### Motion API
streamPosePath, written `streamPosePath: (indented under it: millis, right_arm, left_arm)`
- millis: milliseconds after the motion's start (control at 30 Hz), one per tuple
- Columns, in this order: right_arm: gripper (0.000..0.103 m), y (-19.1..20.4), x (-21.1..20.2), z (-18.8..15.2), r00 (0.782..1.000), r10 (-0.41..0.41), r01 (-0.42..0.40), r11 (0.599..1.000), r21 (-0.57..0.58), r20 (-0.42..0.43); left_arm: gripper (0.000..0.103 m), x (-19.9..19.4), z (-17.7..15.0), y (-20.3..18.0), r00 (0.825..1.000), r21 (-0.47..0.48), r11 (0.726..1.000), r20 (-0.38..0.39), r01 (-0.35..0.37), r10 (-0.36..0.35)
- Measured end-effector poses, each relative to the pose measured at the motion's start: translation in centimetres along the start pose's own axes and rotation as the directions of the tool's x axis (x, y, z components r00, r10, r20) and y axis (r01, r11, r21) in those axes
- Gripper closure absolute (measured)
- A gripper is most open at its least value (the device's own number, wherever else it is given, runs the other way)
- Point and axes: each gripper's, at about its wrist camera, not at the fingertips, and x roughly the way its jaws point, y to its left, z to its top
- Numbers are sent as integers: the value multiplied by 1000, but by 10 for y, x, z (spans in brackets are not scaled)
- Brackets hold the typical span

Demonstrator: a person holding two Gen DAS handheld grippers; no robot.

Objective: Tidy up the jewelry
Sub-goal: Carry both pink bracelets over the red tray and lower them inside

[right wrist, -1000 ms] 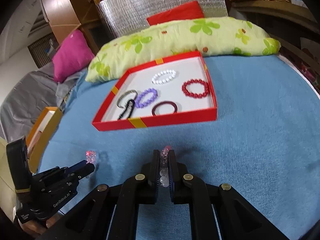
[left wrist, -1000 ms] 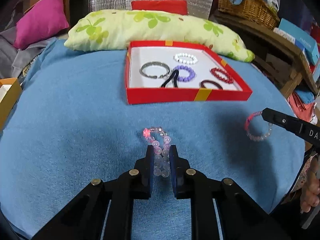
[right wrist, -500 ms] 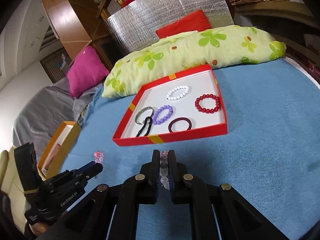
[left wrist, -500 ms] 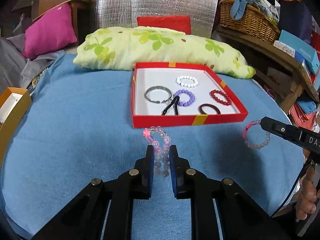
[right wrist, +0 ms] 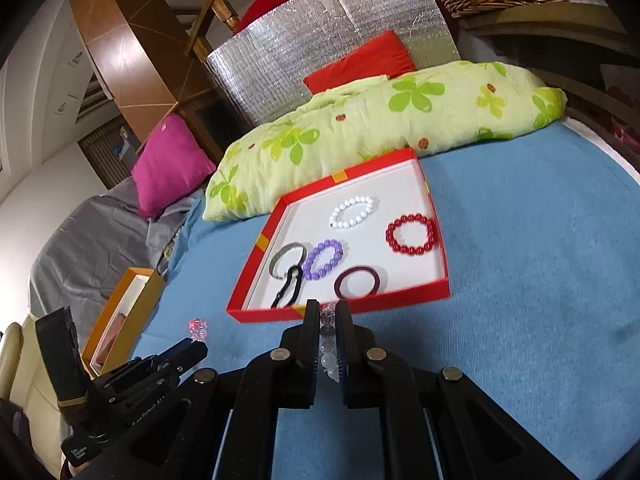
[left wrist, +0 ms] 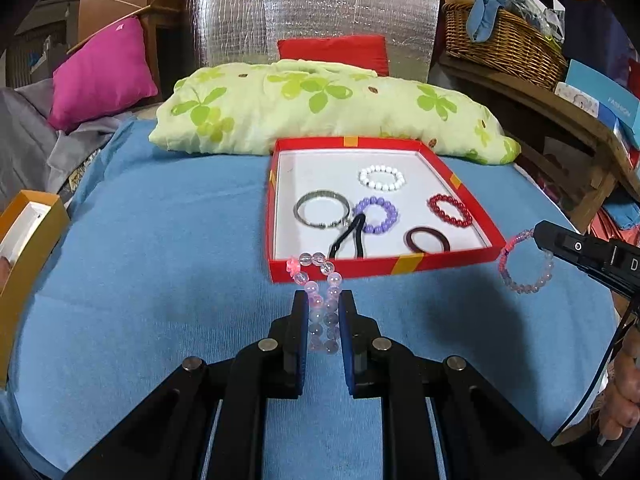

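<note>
My left gripper (left wrist: 323,304) is shut on a pale pink clear-bead bracelet (left wrist: 316,284) and holds it above the blue cloth, just short of the red tray (left wrist: 384,268). My right gripper (right wrist: 328,316) is shut on a pink and lilac bead bracelet (right wrist: 327,340), which hangs from its tip in the left wrist view (left wrist: 520,268), right of the tray. In the tray lie a white bracelet (left wrist: 381,177), a red one (left wrist: 449,210), a purple one (left wrist: 376,214), a silver bangle (left wrist: 322,209), a dark red band (left wrist: 427,239) and a black hair tie (left wrist: 349,237).
A green flowered pillow (left wrist: 320,108) lies behind the tray. An orange box (left wrist: 28,240) sits at the cloth's left edge. A magenta cushion (left wrist: 100,72) is at the back left. A wicker basket (left wrist: 500,36) stands on a wooden shelf at the right.
Both grippers have risen off the cloth with their bracelets and moved toward the red tray's front edge. Both stay shut.
</note>
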Motion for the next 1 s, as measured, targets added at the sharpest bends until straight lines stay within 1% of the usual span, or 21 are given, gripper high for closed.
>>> streamPosePath:
  millis: [300,500,633,833,1000]
  right_arm:
    - [94,1,13,23,999,2,-1,1000,-19,39]
    - [94,-9,27,37,999,6,-7,1000,24,47]
    - [94,-13,41,51,998,-6,5,1000,18,61]
    - [94,-25,63,71,998,-20,16,998,54,62]
    - [94,-30,75,86,997,-30,25,998,61,73]
  left_arm:
    - [87,9,21,-4,999,20,999,14,-34,34]
    - [87,17,34,-9,997,52,996,25,-74,73]
    - [87,21,45,-10,995,70,993,45,-97,94]
    - [87,33,59,-9,993,74,991,48,-107,104]
    - [87,45,69,-9,993,75,991,42,-110,107]
